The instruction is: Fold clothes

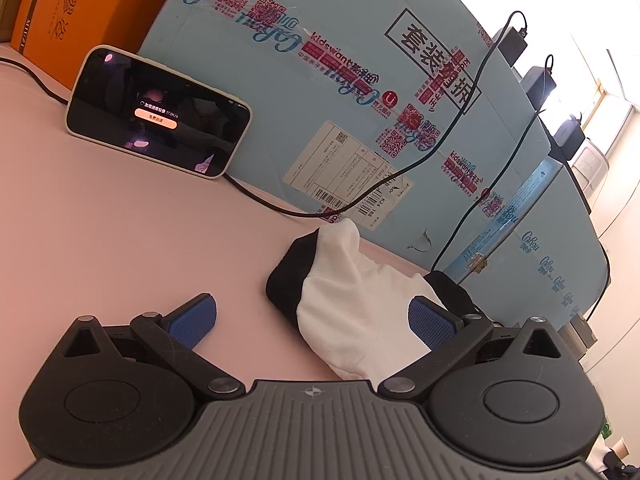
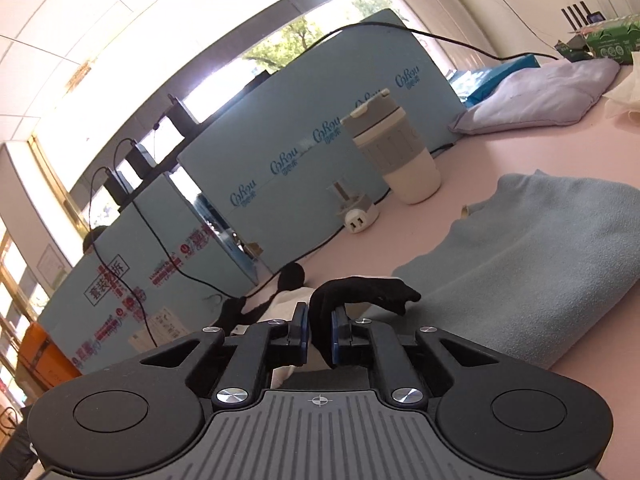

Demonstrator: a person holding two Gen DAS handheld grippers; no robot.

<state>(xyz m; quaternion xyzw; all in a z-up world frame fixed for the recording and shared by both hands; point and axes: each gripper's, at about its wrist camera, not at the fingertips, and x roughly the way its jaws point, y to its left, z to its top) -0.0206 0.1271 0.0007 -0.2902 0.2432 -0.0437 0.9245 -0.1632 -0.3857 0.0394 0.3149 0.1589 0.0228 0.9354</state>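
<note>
The right claw point(image 2: 319, 330) is squeezed tight on the black cuff point(image 2: 360, 292) of a soft white sock with black ends point(image 2: 290, 300). Its two blue pads point(image 2: 338, 332) press the dark cloth from both sides, and the loose end of the cuff flops out past them. I think it holds the end like this so it can lift it up and bring it over the rest of the sock.

The left claw point(image 1: 312, 320) is let go, its blue pads point(image 1: 192, 322) spread wide. The sock point(image 1: 344, 312) lies between them on the pale pink table top point(image 1: 120, 240), and the far pad just touches its side, but nothing is pinched. It looks like this claw is waiting there to hold the sock down or catch the other end.

Everything else I will place from the sock. Just behind it stands a row of big light blue cardboard boxes point(image 1: 320, 100), like a wall, with black wires point(image 1: 452, 132) hanging down them. Far off to the sock's left, a phone in a pale case point(image 1: 158, 114) leans on the boxes so its screen can be seen. Right beside the sock on the other side lies a folded light blue fuzzy cloth point(image 2: 528, 264), maybe already done. Past that cloth stand a cream cup with a grey band point(image 2: 400, 152) and a small white plug block point(image 2: 358, 218), set back near the boxes, out of the way.
</note>
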